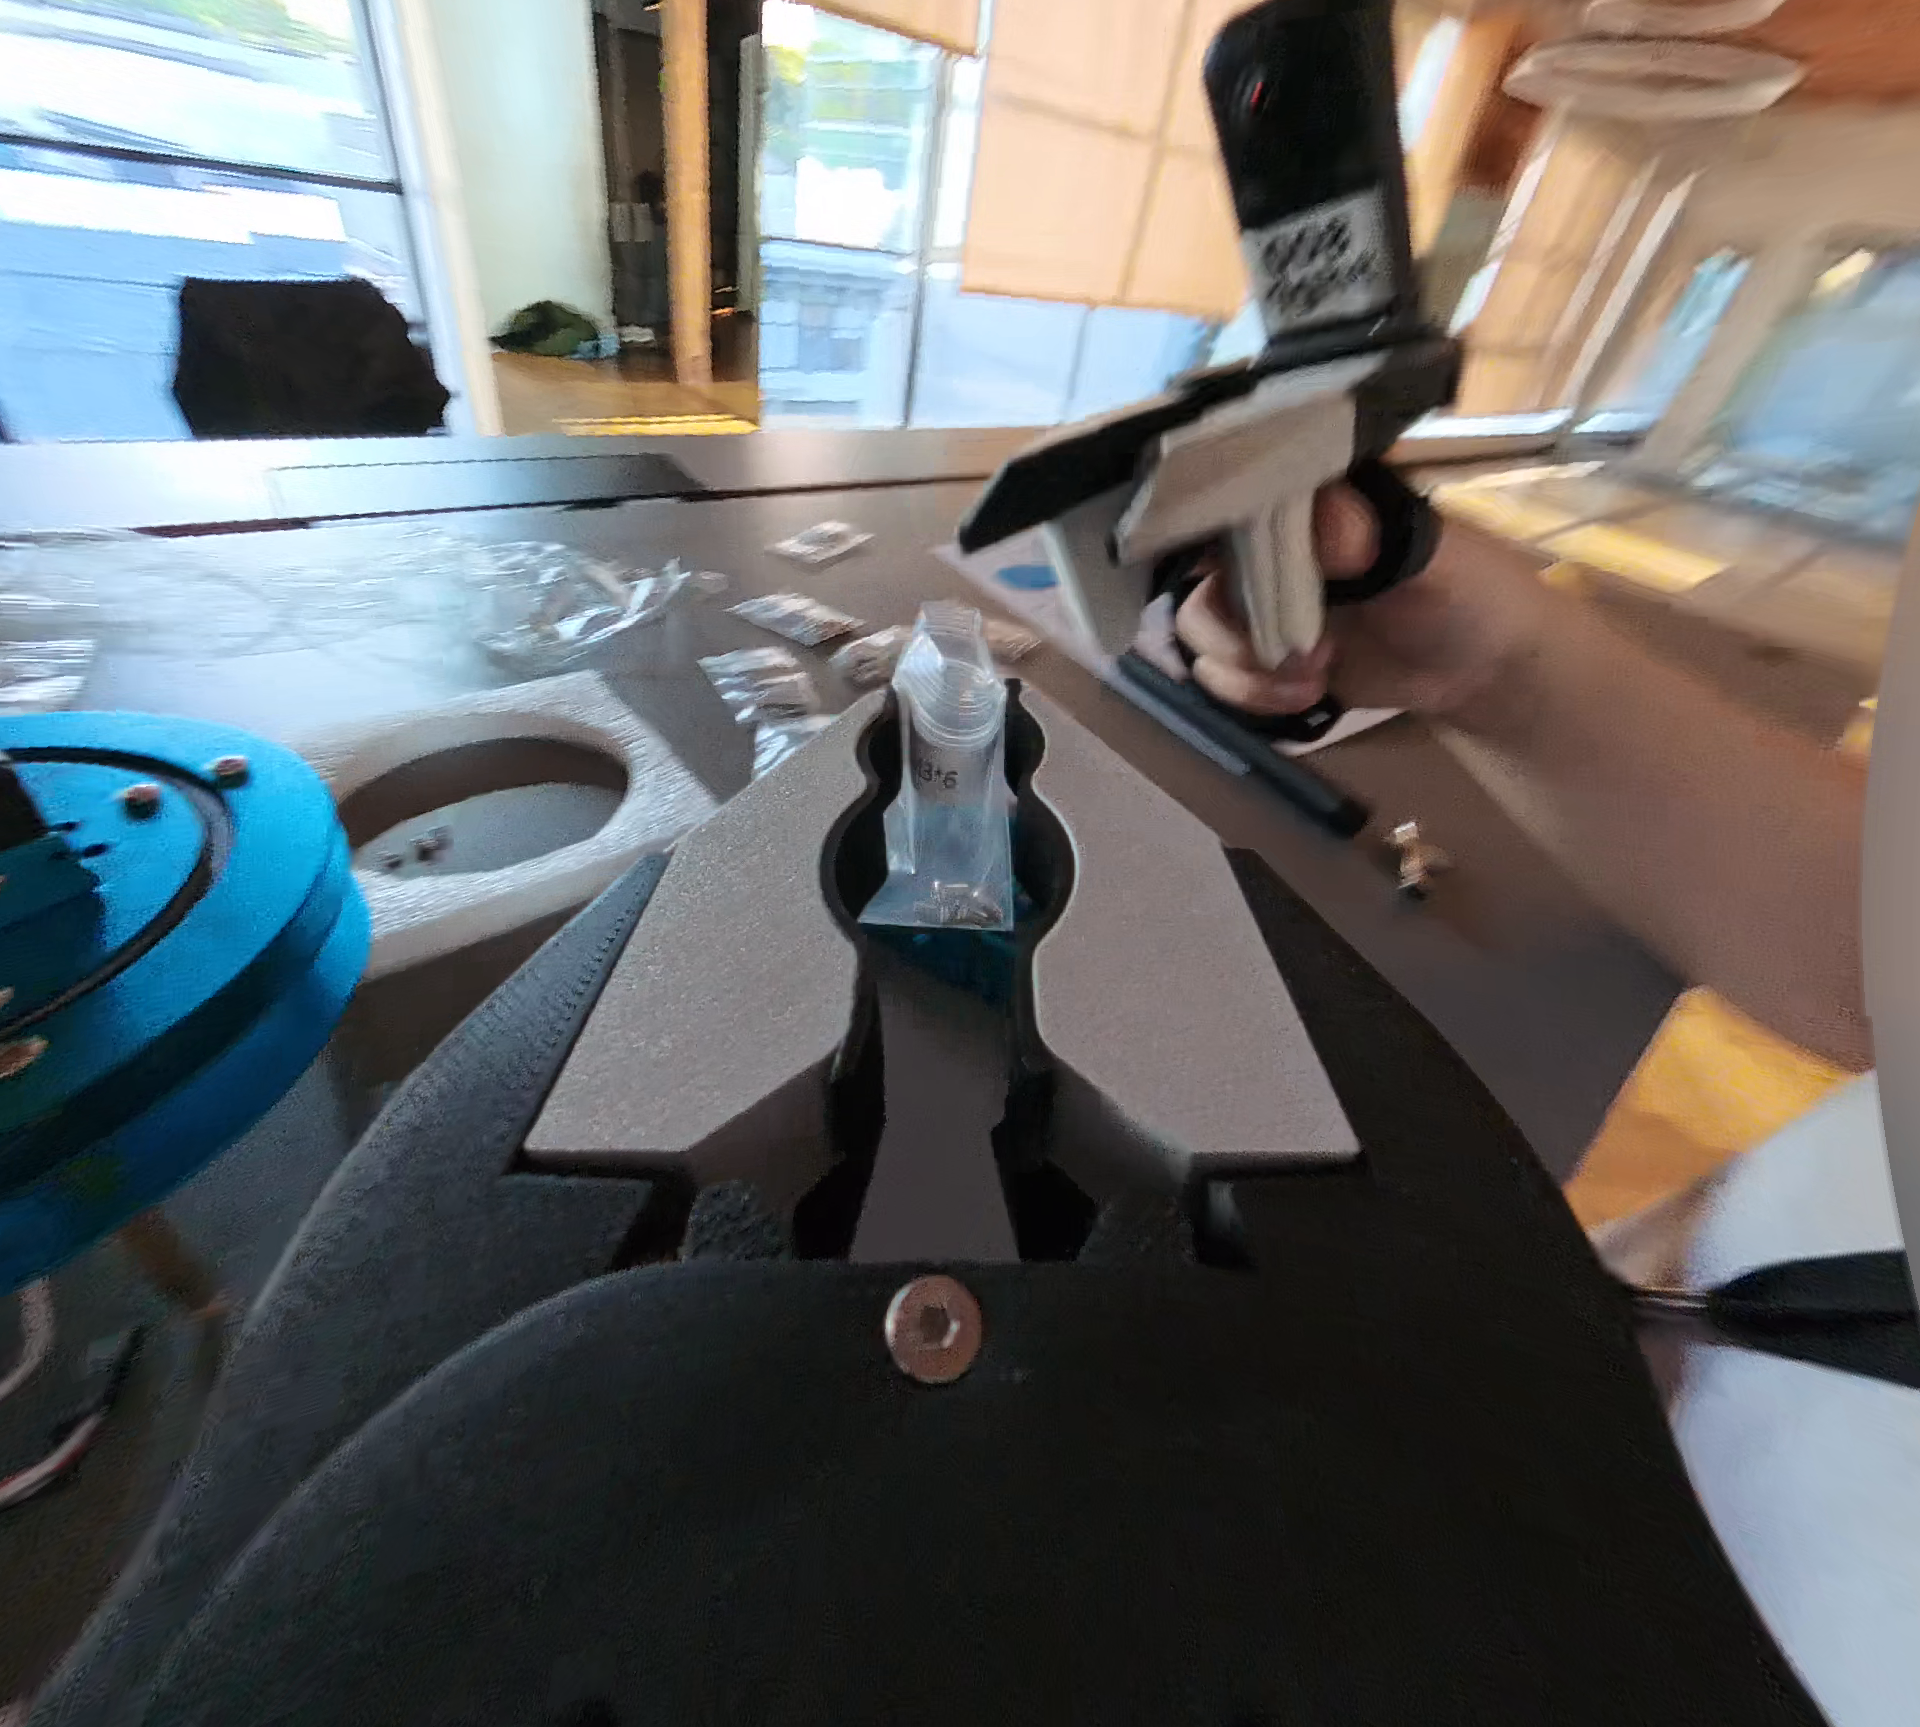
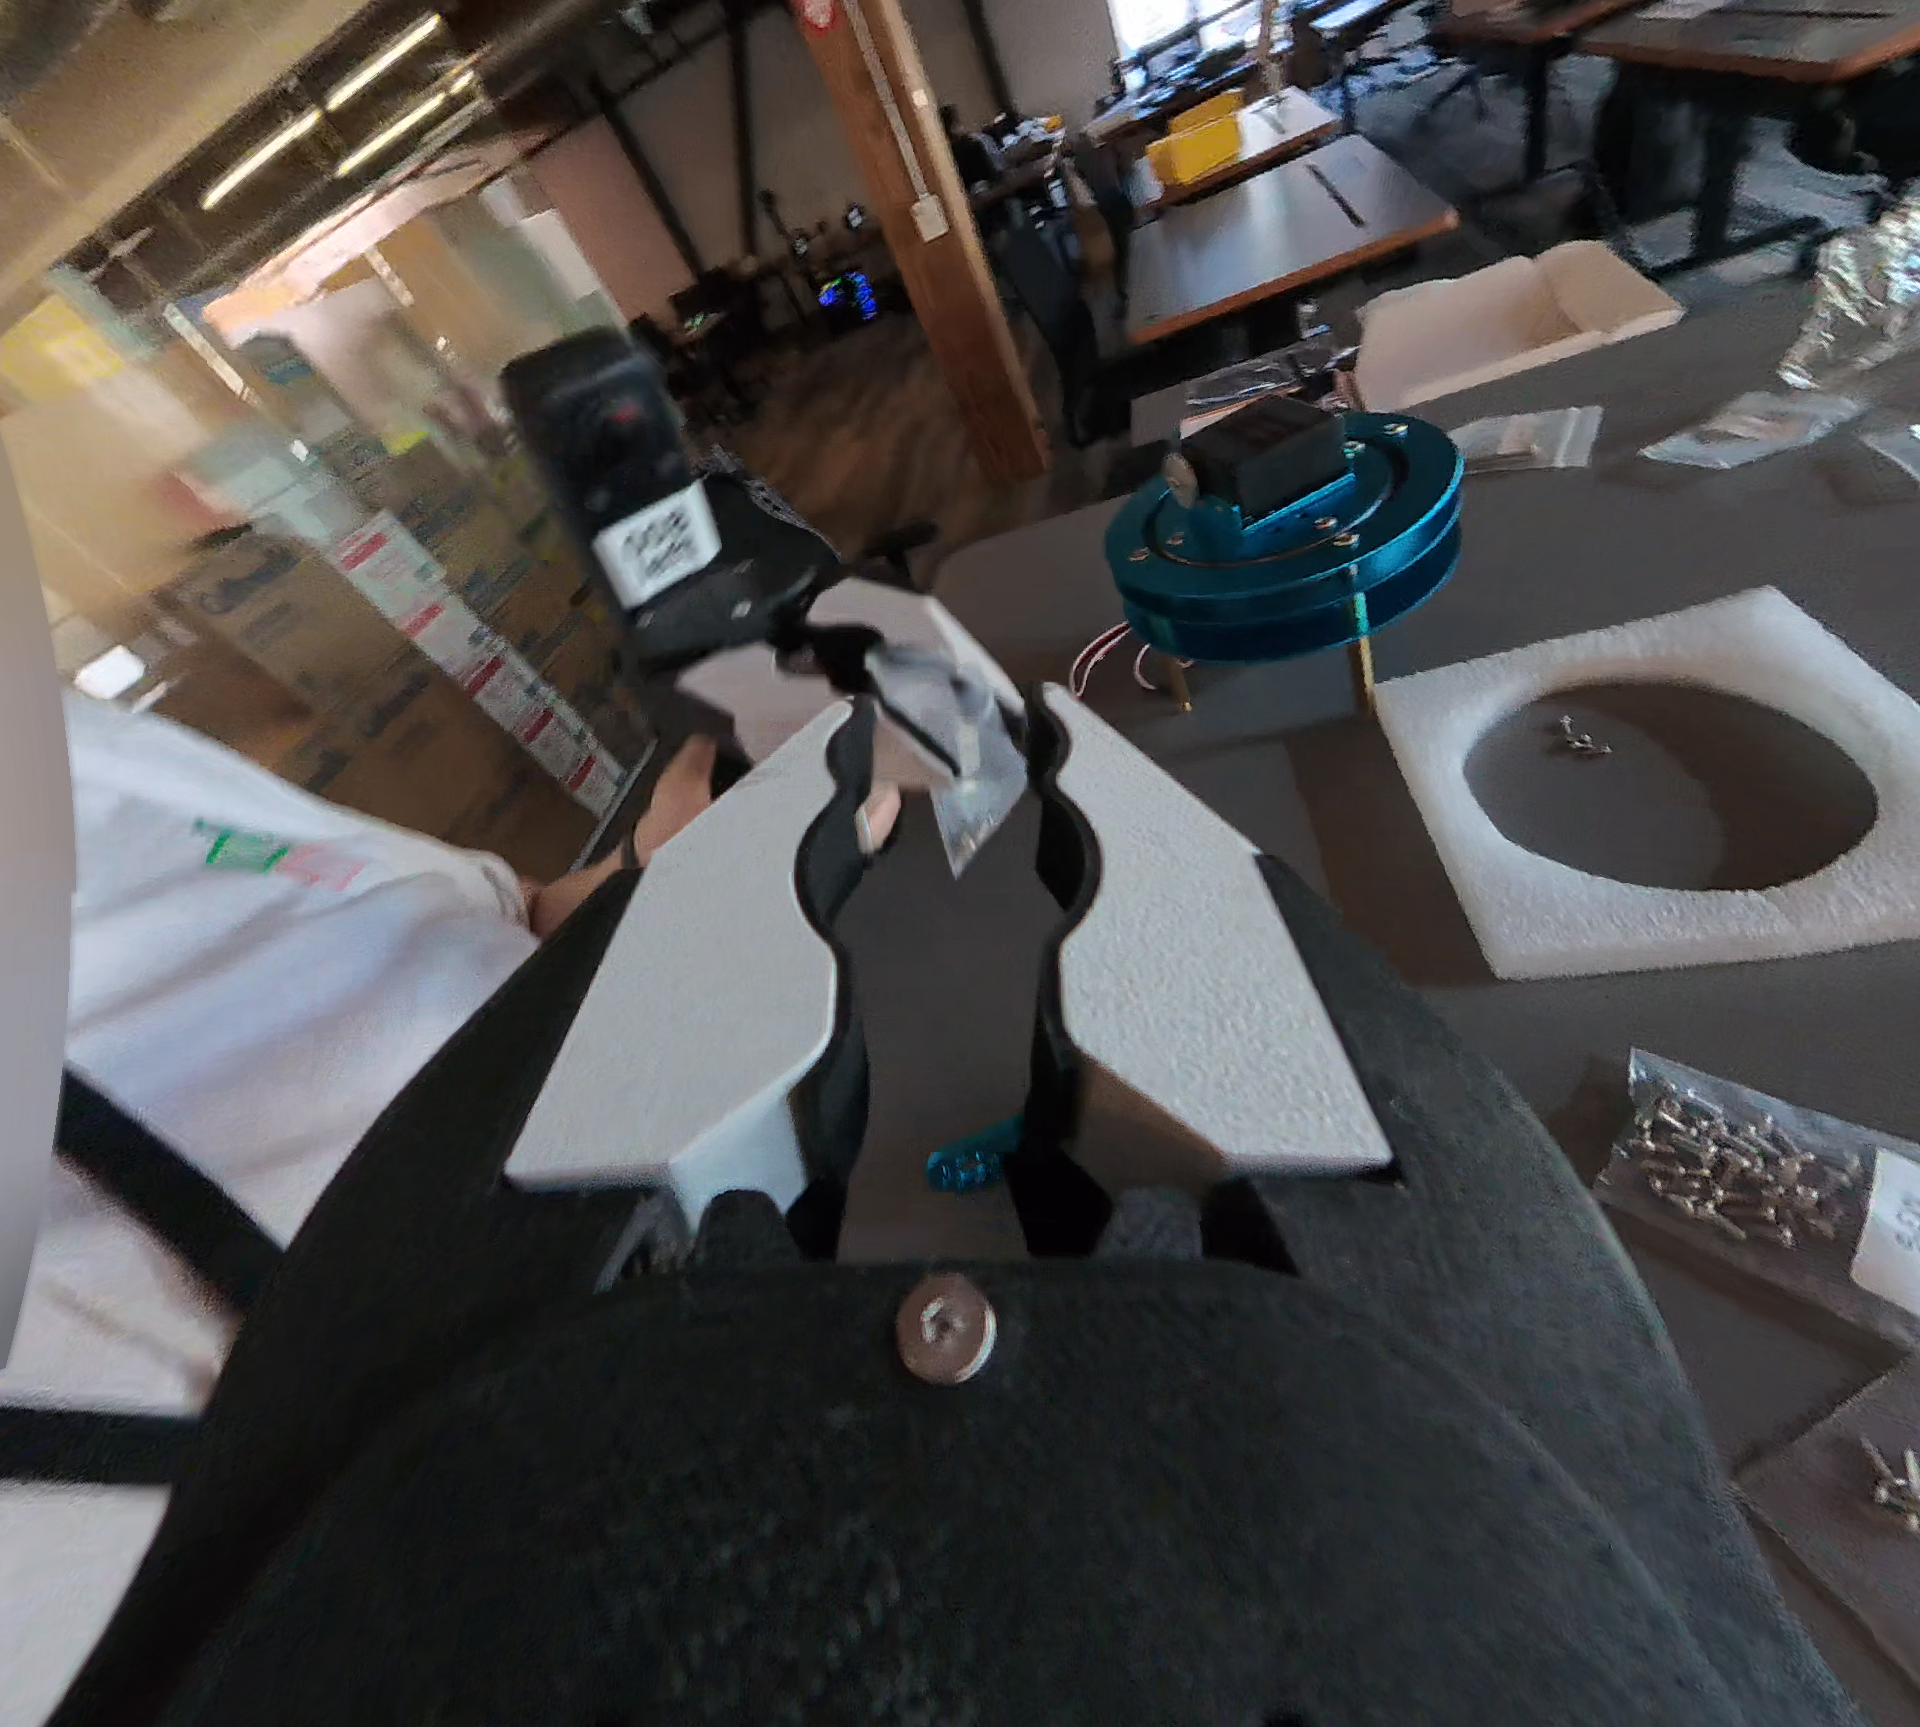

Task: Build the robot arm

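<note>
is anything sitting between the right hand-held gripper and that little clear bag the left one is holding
Nothing visible does. The left hand-held gripper is shut on the small clear bag of screws, held up off the table. The right hand-held gripper is open and points at that bag with only air between.

Blue disc assembly (image 1: 156, 950) running off frame at 9 o'clock, far half unseen. Right gripper (image 1: 1049, 514) smearing with motion at 2 o'clock. Small clear bag (image 1: 940, 804) half hiding between left gripper (image 1: 951, 711) fingers; contents too tiny to name. Screw bag (image 2: 1766, 1168) getting cut at 3 o'clock edge.
</note>
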Demonstrator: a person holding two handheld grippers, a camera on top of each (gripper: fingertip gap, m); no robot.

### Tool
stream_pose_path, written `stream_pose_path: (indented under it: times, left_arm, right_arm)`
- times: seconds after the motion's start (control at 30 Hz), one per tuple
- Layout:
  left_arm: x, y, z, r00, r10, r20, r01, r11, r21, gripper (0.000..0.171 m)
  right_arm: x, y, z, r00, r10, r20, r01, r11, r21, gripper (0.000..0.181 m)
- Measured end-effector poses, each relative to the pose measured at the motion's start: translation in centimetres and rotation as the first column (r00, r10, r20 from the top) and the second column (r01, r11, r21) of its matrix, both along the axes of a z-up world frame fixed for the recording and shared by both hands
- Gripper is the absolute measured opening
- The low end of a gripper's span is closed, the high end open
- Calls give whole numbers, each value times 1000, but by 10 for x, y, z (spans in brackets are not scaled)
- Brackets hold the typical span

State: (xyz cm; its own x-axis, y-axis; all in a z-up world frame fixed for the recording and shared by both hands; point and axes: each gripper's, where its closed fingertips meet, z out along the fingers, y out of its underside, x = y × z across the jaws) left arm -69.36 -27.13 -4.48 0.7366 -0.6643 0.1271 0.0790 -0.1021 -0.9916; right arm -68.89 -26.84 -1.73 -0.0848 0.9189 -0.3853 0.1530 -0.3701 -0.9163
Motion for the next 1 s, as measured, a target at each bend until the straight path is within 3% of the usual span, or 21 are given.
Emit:
stream_pose_path:
  times: [0.07,0.17,0.27,0.37,0.47,0.6,0.8,0.9,1.0]
  left_arm:
    - [0,-7,16,983,-116,144,120,993,-17,16]
    - [-2,-11,33,930,-222,292,243,969,-39,16]
    - [-8,2,33,935,-151,321,186,979,-79,16]
    - [-17,17,30,935,-26,354,74,990,-122,16]
    - [-23,26,31,921,52,387,6,989,-147,14]
    - [-23,36,30,906,91,412,-17,984,-180,15]
    - [-22,44,33,853,90,514,24,977,-211,14]
    - [-22,46,36,817,82,571,52,975,-215,15]
    - [-22,49,37,785,73,615,84,971,-223,18]
  right_arm:
    - [5,-4,-8,999,41,18,-42,997,65,44]
    - [-3,-12,-10,997,76,-13,-75,996,52,54]
    - [-16,-14,-12,1000,-1,15,-1,986,164,57]
    - [-25,-7,-16,984,-178,31,152,909,389,53]
    - [-30,-1,-24,951,-307,40,250,838,485,42]
    - [-33,3,-24,939,-343,22,300,850,432,21]
    - [-23,18,-28,911,-411,32,362,834,416,19]
    - [-22,16,-25,920,-393,4,362,849,384,1]
    - [-18,17,-18,921,-390,-26,369,845,386,0]
